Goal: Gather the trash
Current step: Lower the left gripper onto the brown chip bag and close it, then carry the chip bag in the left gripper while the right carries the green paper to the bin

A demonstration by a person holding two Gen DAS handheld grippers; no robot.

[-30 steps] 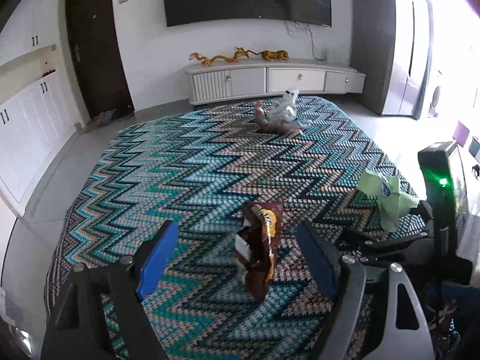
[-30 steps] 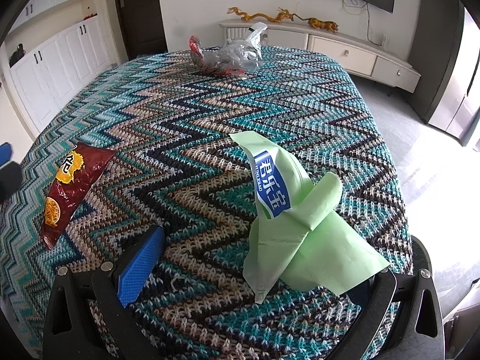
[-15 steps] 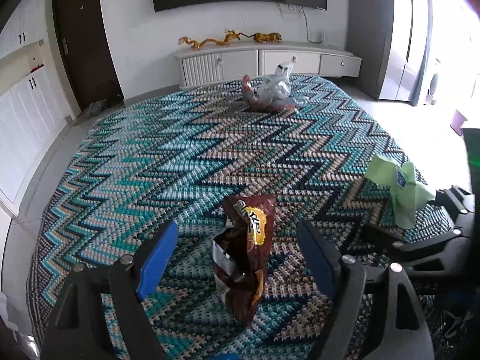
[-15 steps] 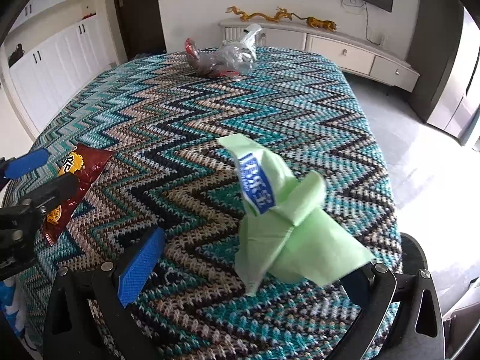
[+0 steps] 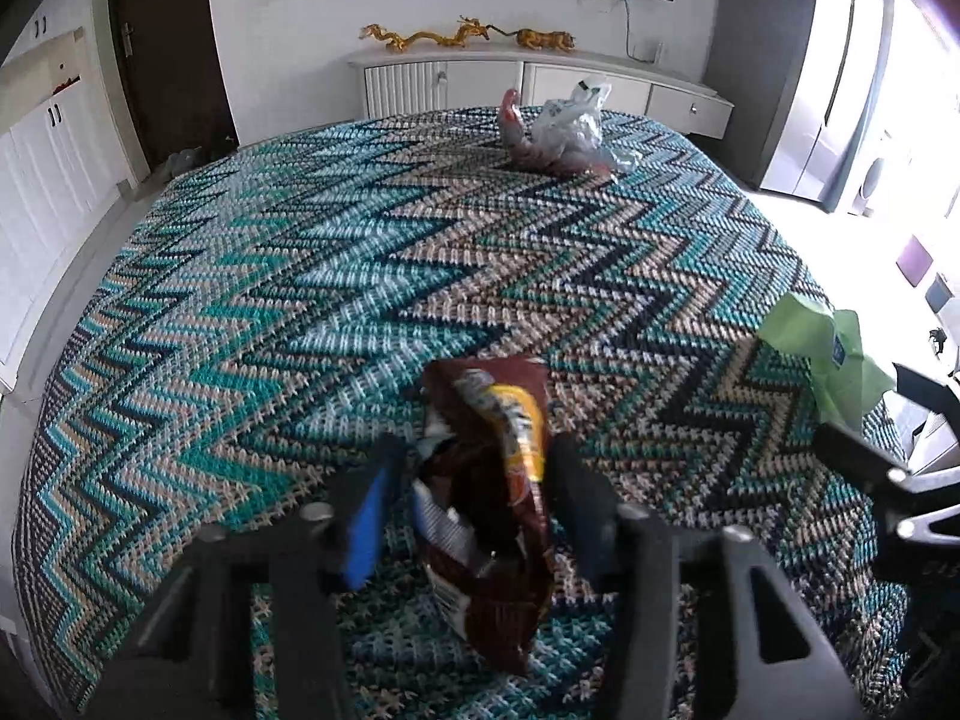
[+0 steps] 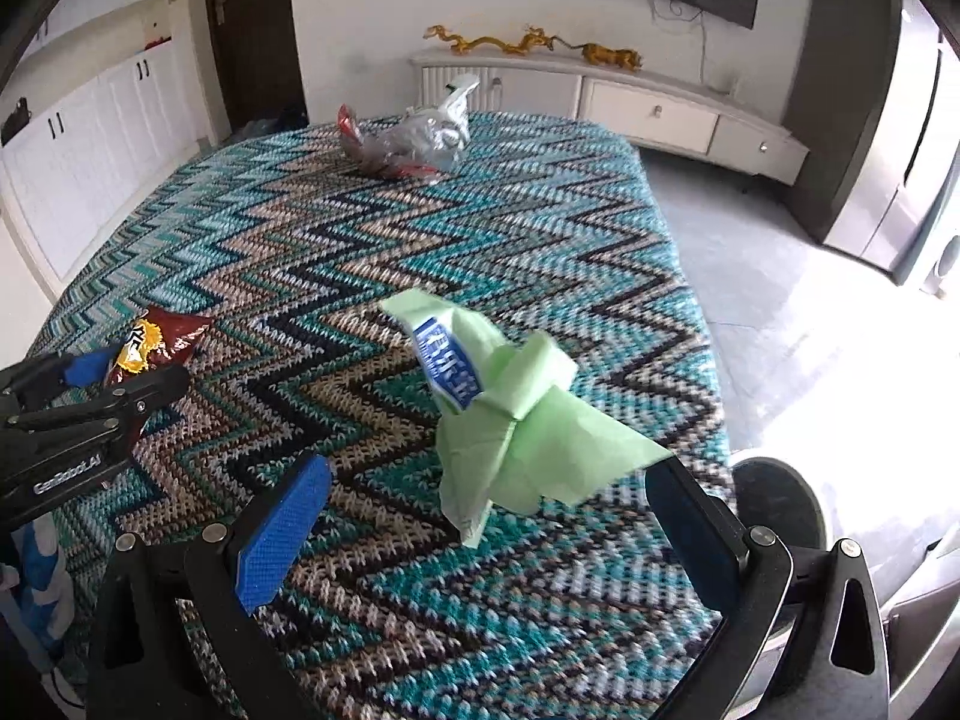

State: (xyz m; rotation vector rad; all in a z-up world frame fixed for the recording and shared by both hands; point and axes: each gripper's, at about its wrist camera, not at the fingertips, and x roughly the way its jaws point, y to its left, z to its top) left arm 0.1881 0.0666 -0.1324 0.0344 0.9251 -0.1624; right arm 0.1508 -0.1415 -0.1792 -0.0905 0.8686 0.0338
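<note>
A brown snack bag (image 5: 486, 504) lies on the zigzag tablecloth (image 5: 360, 276) between the fingers of my left gripper (image 5: 474, 516). The jaws have narrowed around the bag and stand close to its sides. The bag also shows in the right wrist view (image 6: 153, 342). A crumpled green wrapper (image 6: 504, 420) with a blue label sits between the wide-open fingers of my right gripper (image 6: 486, 534), untouched. It also shows in the left wrist view (image 5: 828, 354). A clear plastic bag (image 5: 564, 132) with red trash lies at the table's far side.
A white TV cabinet (image 5: 540, 84) with gold dragon figures stands behind the table. White cupboards (image 5: 42, 180) line the left wall. A dark round bin (image 6: 780, 504) sits by the table's right edge. The left gripper's body (image 6: 78, 420) shows in the right wrist view.
My left gripper moved forward over the brown snack bag and its jaws closed in around it. My right gripper drew nearer the green wrapper and stays open.
</note>
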